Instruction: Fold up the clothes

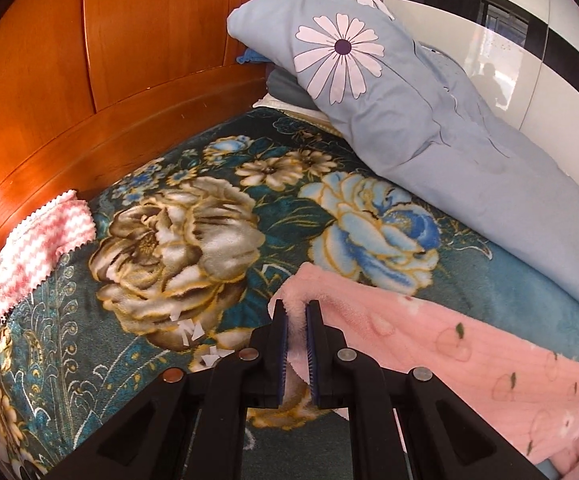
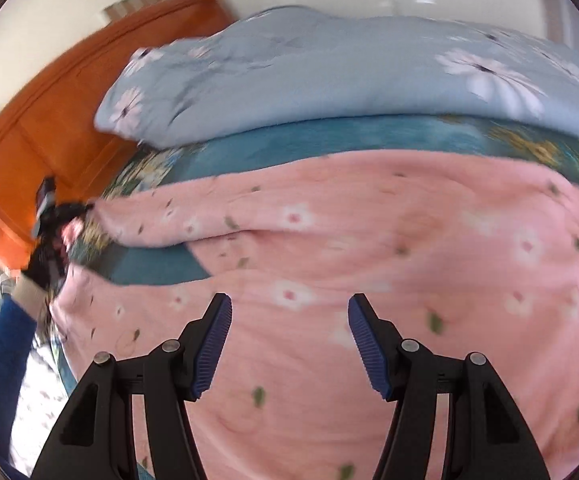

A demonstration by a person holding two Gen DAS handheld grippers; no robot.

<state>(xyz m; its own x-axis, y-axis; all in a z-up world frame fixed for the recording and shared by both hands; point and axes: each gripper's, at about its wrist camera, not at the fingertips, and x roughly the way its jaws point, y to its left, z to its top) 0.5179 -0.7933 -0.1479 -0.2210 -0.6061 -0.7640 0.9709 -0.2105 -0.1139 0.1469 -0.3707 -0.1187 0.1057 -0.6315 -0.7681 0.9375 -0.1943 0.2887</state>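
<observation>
Pinching one corner of the single pink garment [image 1: 469,352] at lower centre: left gripper [image 1: 295,312], jaws clamped narrow on fleece. Hovering empty above the cloth's lower middle: right gripper [image 2: 289,312], jaws standing wide. Stretching left to right across the floral blanket [image 1: 177,216], below one blue quilt [image 1: 409,120].

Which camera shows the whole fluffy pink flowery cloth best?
The right wrist view: the fluffy pink flowery cloth fills the middle, spread on the bed, though blurred. The left wrist view shows only one corner and edge of it, pinched in the left tool.
</observation>
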